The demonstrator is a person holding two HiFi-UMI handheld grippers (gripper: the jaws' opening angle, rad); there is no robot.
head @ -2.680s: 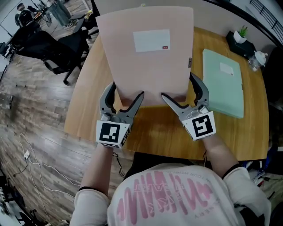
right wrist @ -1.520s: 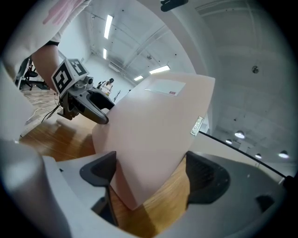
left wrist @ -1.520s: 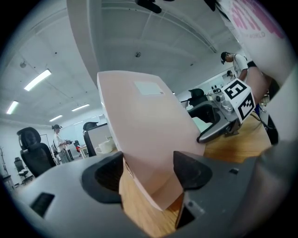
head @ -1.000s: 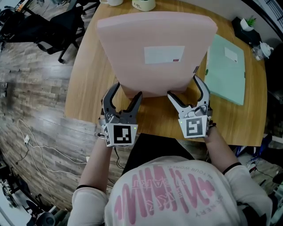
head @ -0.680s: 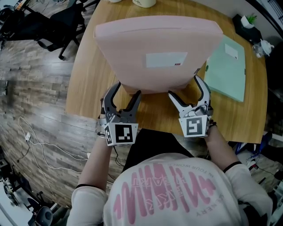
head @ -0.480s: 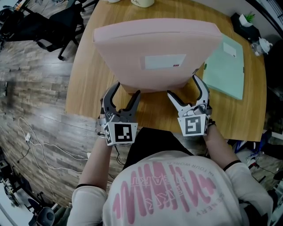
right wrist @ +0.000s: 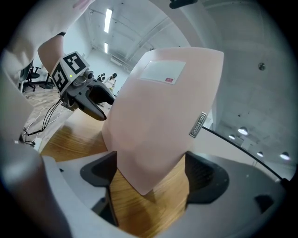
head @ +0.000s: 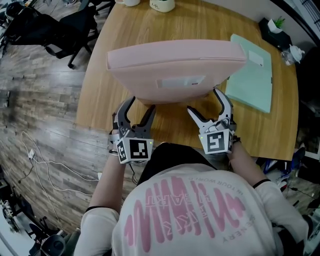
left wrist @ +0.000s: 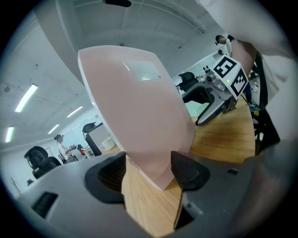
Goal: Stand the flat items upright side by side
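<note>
A large flat pink case point(head: 175, 65) with a white label stands tilted up over the wooden table point(head: 170, 125), its top edge turned toward me. My left gripper point(head: 141, 105) is shut on its lower left corner, and those jaws have just been closing with the corner between the pads point(left wrist: 184, 169). My right gripper point(head: 204, 102) is shut on the lower right corner. The left gripper view shows the pink case point(left wrist: 135, 107) rising from the jaws, and so does the right gripper view point(right wrist: 163, 116). A mint green case point(head: 252, 80) lies flat to the right.
Two pale mugs point(head: 162, 4) stand at the table's far edge. A small potted plant point(head: 275, 25) sits on a dark box at the far right. Black office chairs point(head: 30, 30) stand on the wood floor to the left. My torso is close behind the table's near edge.
The pink case has tipped further upright, so its labelled face now looks much shorter. Both grippers stay on its lower corners and have shifted only slightly.
</note>
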